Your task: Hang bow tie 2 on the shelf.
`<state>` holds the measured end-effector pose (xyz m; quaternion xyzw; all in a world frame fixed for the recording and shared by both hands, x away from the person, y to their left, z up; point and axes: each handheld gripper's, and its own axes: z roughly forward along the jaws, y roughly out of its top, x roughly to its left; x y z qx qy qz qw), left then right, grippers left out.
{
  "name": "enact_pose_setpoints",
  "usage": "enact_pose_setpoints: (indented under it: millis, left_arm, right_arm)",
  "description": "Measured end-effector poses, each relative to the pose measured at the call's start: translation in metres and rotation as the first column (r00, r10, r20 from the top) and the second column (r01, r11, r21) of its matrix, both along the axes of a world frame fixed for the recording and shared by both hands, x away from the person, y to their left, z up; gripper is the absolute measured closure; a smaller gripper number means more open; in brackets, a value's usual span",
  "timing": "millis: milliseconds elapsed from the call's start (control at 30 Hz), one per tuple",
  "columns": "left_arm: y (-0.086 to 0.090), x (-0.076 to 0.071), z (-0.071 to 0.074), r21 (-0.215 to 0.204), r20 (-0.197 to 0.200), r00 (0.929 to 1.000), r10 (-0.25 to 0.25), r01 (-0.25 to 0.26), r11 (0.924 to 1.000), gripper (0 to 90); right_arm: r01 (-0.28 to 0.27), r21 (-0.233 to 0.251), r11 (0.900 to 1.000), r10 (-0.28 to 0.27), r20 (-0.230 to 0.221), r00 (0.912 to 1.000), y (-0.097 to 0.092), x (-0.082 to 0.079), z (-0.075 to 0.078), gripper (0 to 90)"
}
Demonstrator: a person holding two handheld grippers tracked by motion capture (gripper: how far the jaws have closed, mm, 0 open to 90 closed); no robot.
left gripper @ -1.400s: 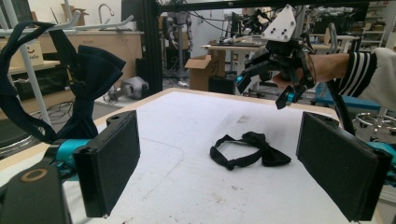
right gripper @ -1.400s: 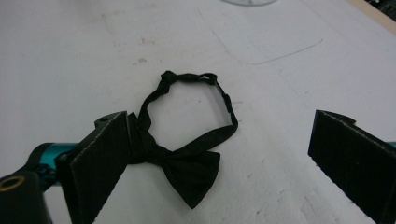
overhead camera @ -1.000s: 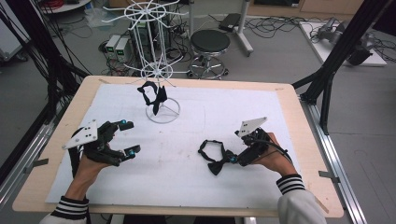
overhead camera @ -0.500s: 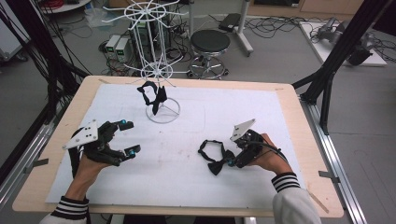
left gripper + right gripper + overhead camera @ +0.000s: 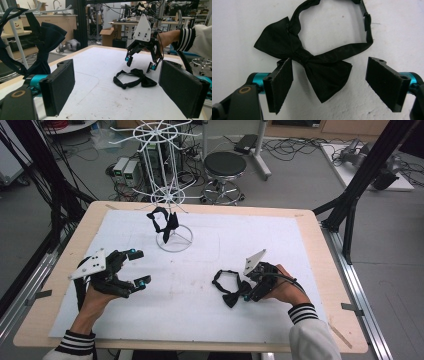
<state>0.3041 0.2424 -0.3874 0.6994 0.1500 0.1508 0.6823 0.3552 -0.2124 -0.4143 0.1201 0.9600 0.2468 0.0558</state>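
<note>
Black satin, the bow tie with its thin strap loop lies flat on the white mat toward the near right of the table, and my right gripper sits just above its right wing. My jaws there have just been closing in, yet the pads still stand apart on either side of one wing of the bow without pressing it; the knot lies just beyond my left pad. My left gripper hovers over the near left of the mat, well apart from the tie, its two fingers spread wide with nothing between them. At the far side of the mat stands a white wire display stand on a ring base, with a second black bow tie hanging from it; it is clear of both my hands. Beyond the wooden table edge a black round stool and loose cables lie on the floor.
</note>
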Motion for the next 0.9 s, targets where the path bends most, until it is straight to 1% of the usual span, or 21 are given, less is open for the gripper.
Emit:
enact_pose_setpoints:
  millis: [67,100,167,267,433,500,567,600,667,833,900]
  left_arm:
    - [-0.0001,0.0001,-0.0004,-0.002,-0.001,1.0,0.003,-0.003,1.0,14.0]
    - [-0.0001,0.0003,-0.0005,0.0,-0.001,1.0,0.002,-0.002,1.0,14.0]
    - [-0.0002,0.0002,-0.0006,0.002,-0.002,1.0,0.002,-0.002,1.0,14.0]
    - [-0.0003,0.0002,-0.0007,0.002,-0.002,1.0,0.003,-0.003,1.0,14.1]
    - [-0.0004,0.0001,-0.0009,0.001,-0.003,1.0,0.004,-0.004,1.0,14.1]
    - [-0.0007,0.0002,-0.0011,0.001,-0.004,1.0,0.003,-0.003,1.0,14.1]
    - [-0.0008,0.0003,-0.0013,0.002,-0.005,1.0,0.004,-0.004,1.0,14.1]
    - [-0.0008,0.0003,-0.0014,0.002,-0.006,1.0,0.004,-0.004,1.0,14.1]
    - [-0.0008,0.0004,-0.0014,0.003,-0.005,1.0,0.004,-0.004,1.0,14.1]
    - [-0.0015,0.0,-0.0017,0.002,-0.008,1.0,0.003,-0.003,1.0,14.1]
    - [-0.0017,0.0001,-0.0018,0.002,-0.008,1.0,0.003,-0.003,1.0,14.1]
  right_arm:
    - [-0.008,-0.008,0.9999,0.008,-0.011,0.9999,0.0006,0.0002,-0.0013,23.3]
    - [-0.009,-0.011,0.9999,0.009,-0.007,0.9999,0.001,0.0005,-0.0018,23.8]
    - [-0.02,-0.014,0.9997,0.019,-0.018,0.9997,0.0017,0.0005,-0.0021,24.6]
    - [-0.032,-0.027,0.9991,0.032,-0.021,0.9993,0.0031,-0.0002,-0.0029,26.3]
    - [-0.053,-0.042,0.9978,0.051,-0.038,0.998,0.004,0.0007,-0.004,34.4]
    - [-0.05,-0.052,0.9974,0.047,-0.046,0.9978,0.0041,0.0013,-0.0048,37.2]
    - [-0.051,-0.055,0.9972,0.049,-0.043,0.9979,0.0038,0.002,-0.0053,38.6]
    - [-0.051,-0.052,0.9974,0.048,-0.052,0.9975,0.0038,0.0021,-0.0055,39.2]
    - [-0.049,-0.054,0.9973,0.046,-0.055,0.9974,0.0036,0.0021,-0.0053,40.5]
    - [-0.057,-0.044,0.9974,0.054,-0.063,0.9965,0.0028,0.0019,-0.0046,51.7]
    - [-0.053,-0.041,0.9978,0.05,-0.065,0.9966,0.0023,0.0015,-0.0041,57.8]
